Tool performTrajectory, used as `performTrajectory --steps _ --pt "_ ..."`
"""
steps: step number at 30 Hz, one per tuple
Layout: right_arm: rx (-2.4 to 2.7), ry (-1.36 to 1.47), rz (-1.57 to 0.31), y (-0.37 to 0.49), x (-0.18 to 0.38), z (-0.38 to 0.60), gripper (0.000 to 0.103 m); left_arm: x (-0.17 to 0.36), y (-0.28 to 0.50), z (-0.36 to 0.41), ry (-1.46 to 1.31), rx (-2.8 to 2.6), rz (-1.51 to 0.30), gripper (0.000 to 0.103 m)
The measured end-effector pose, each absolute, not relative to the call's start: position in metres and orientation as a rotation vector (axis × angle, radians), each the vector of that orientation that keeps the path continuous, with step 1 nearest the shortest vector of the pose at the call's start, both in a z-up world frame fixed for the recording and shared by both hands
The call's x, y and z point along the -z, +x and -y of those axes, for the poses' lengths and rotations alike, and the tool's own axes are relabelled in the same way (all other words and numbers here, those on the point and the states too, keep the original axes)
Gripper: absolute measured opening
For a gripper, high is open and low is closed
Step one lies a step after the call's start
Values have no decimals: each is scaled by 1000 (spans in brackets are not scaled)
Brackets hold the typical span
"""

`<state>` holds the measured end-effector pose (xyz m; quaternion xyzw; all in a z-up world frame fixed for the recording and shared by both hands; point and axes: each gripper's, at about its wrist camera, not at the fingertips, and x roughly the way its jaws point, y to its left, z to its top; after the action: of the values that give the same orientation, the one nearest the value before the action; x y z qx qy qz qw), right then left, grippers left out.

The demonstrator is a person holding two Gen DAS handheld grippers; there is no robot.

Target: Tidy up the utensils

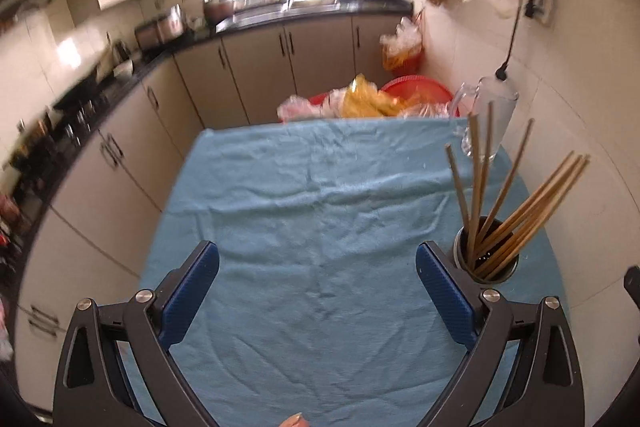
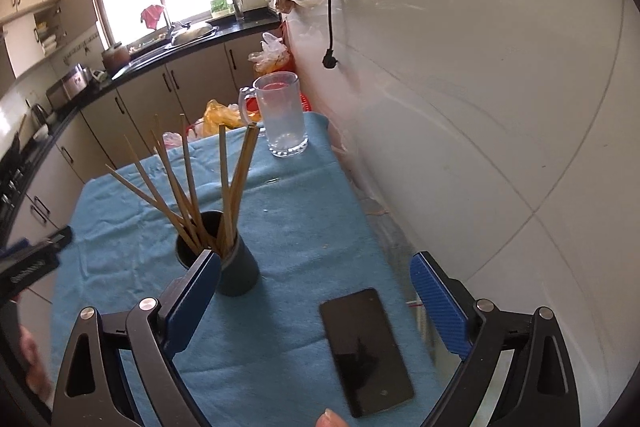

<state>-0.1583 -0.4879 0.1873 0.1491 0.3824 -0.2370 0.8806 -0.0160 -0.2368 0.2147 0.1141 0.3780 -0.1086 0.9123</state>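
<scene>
Several wooden chopsticks [image 1: 516, 207] [image 2: 188, 179] stand fanned out in a dark round holder [image 1: 486, 259] [image 2: 236, 267] on the blue cloth [image 1: 312, 211] [image 2: 304, 227]. In the left wrist view the holder sits just right of my left gripper [image 1: 318, 267], which is open over bare cloth with nothing between its blue pads. My right gripper [image 2: 316, 277] is open too, with the holder just behind its left finger [image 2: 196, 291]. Nothing is held by either one.
A clear glass mug [image 2: 282, 119] [image 1: 490, 115] stands at the table's far right. A black phone [image 2: 366, 349] lies flat on the cloth between the right gripper's fingers. A tiled wall [image 2: 500, 107] runs along the right. Plastic bags [image 1: 360, 103] and red basins lie beyond the table; kitchen counters line the left.
</scene>
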Motion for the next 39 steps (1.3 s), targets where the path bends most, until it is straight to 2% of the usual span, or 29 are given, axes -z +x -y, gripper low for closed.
performTrajectory --steps 6,14,39 --pt "520 224 -785 -182 -211 469 98 -246 -59 221 270 246 -721 98" --pt "520 128 -718 -224 -243 429 100 -254 -106 211 342 262 -670 98" --pt "516 100 -751 -239 -234 420 100 -245 -123 217 318 361 -716 98"
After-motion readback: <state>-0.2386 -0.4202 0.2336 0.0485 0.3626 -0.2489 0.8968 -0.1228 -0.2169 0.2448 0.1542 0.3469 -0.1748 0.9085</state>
